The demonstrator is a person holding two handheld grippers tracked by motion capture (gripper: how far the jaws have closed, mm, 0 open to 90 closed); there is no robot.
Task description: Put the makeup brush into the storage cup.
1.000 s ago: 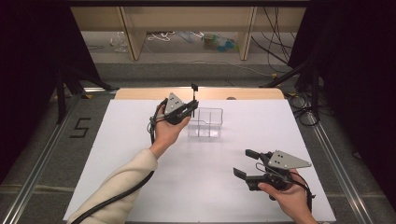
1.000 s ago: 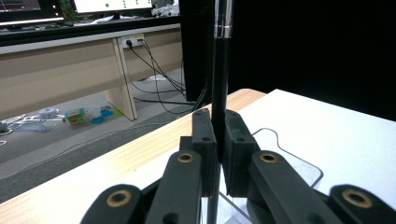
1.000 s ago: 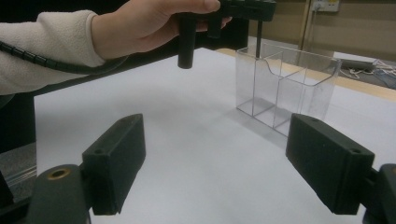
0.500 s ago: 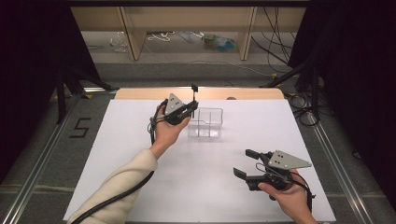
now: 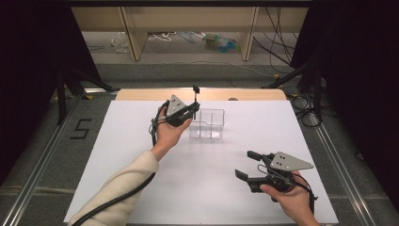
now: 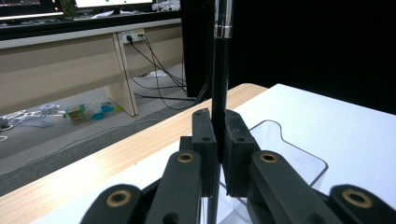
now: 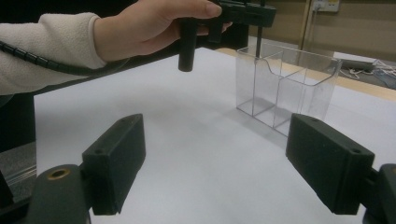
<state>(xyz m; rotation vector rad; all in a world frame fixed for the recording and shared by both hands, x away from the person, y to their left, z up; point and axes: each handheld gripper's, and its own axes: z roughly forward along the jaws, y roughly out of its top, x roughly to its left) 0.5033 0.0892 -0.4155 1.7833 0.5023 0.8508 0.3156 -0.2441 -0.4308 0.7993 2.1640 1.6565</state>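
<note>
A clear plastic box (image 5: 208,123) with compartments stands on the white table (image 5: 117,141), toward the back. My left gripper (image 5: 194,110) hangs over the box's left side, shut on a thin black pen (image 6: 219,74) held upright. The pen's lower end dips into the box (image 7: 285,88), as the right gripper view shows; which compartment I cannot tell. In the left gripper view the pen rises between the closed pads, its upper end cut off by the top edge. My right gripper (image 5: 248,165) stays low near the front right of the table, open, with nothing between its fingers (image 7: 114,161).
A wooden strip (image 5: 141,94) borders the table's far edge. Beyond it the floor holds cables and small clutter (image 5: 219,41). Black curtains flank both sides. A metal rail (image 5: 42,160) runs along the left of the table.
</note>
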